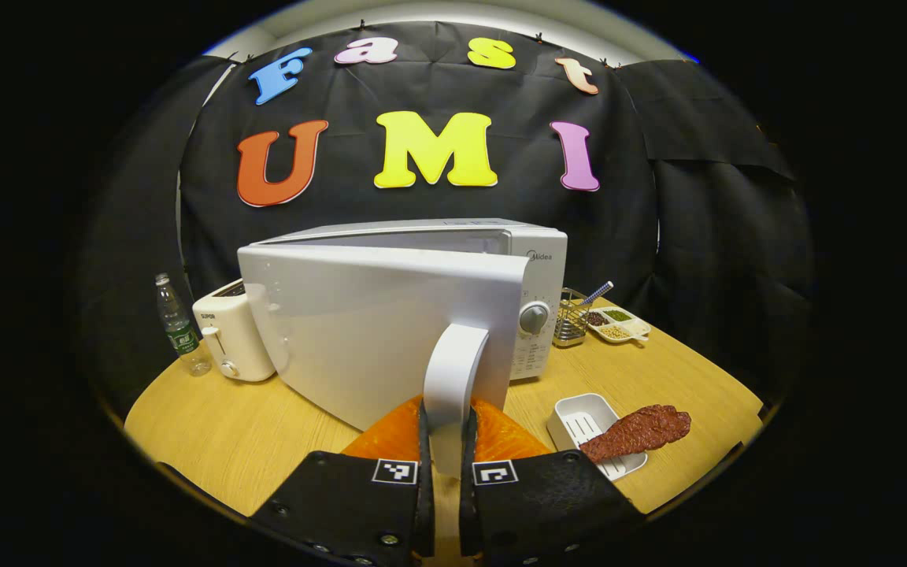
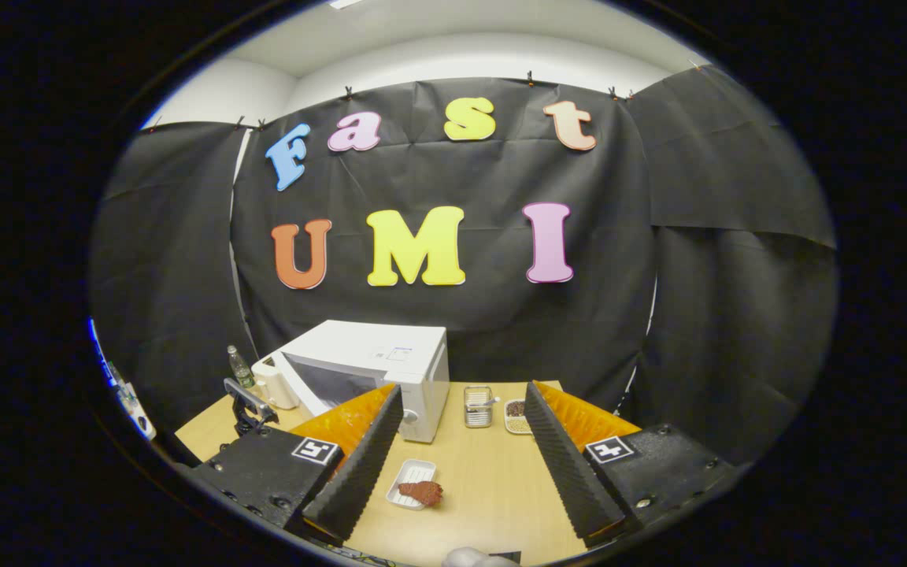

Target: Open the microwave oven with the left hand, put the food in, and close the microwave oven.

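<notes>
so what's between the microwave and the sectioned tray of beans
A wire basket holding a utensil, standing on the table right of the microwave, with the tray on its far side. The left gripper view shows it best.

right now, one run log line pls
left gripper shut on door handle | microwave door part open | right gripper open | food on tray

white microwave (image 1: pixel 438 299) mid wooden table (image 1: pixel 225 441); white toaster (image 1: pixel 231 335), clear plastic bottle (image 1: pixel 178 324) left of it; wire basket (image 1: pixel 570 319), divided snack dish (image 1: pixel 619 323) right; white tray (image 1: pixel 591 429) with brown meat slice (image 1: pixel 636 431) in front.

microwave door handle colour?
White, like the door; handle shows best in the left gripper view, clamped in the left gripper.
</notes>
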Tool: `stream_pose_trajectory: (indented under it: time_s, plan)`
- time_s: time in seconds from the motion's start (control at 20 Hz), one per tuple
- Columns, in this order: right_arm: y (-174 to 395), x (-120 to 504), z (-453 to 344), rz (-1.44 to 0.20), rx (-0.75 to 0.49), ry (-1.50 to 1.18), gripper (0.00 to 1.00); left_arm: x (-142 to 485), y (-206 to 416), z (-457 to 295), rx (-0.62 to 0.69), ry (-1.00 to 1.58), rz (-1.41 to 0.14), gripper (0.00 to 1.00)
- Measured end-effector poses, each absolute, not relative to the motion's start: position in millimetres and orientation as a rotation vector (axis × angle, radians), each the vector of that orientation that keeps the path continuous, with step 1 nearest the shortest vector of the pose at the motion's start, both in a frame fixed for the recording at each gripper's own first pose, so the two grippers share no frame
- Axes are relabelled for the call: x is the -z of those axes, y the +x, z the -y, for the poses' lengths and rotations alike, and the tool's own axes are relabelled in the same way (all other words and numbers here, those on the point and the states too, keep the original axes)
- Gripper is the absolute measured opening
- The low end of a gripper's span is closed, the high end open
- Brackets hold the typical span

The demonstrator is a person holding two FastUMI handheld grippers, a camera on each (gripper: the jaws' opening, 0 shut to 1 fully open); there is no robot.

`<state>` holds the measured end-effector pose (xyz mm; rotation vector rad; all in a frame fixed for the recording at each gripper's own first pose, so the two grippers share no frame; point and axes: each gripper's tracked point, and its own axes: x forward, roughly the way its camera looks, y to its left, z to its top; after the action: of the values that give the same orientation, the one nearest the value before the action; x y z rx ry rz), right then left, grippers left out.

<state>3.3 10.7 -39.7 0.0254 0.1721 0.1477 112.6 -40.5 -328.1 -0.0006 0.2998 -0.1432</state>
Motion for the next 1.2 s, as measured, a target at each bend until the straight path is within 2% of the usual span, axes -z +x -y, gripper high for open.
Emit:
stream_pose_trajectory:
  time_s: [0.15, 0.2, 0.25, 0.3, 0.35, 0.4, 0.7, 1.2]
  plan:
    - [0, 43, -26, -0.181, -0.179, 0.024, 0.92, 330, 90, 17, 0.132, -0.001, -0.316, 0.15]
    - [-2, 48, -32, -0.191, -0.19, 0.018, 0.92, 332, 86, 4, 0.114, -0.007, -0.321, 0.23]
    - [-3, 50, -37, -0.194, -0.199, 0.02, 0.92, 332, 82, -11, 0.091, -0.009, -0.33, 0.36]
    - [-5, 50, -42, -0.196, -0.207, 0.027, 0.92, 333, 77, -26, 0.071, -0.013, -0.337, 0.55]
    - [-7, 51, -47, -0.198, -0.219, 0.035, 0.92, 332, 75, -34, 0.074, -0.016, -0.339, 0.78]
    - [-9, 53, -52, -0.201, -0.226, 0.037, 0.92, 330, 68, -38, 0.069, -0.011, -0.337, 0.94]
    - [-20, 65, -64, -0.214, -0.251, 0.039, 0.92, 311, 41, -81, -0.016, 0.057, -0.268, 0.94]
    - [-37, 87, -80, -0.253, -0.262, 0.058, 0.92, 318, 2, -153, -0.116, 0.041, -0.317, 0.95]
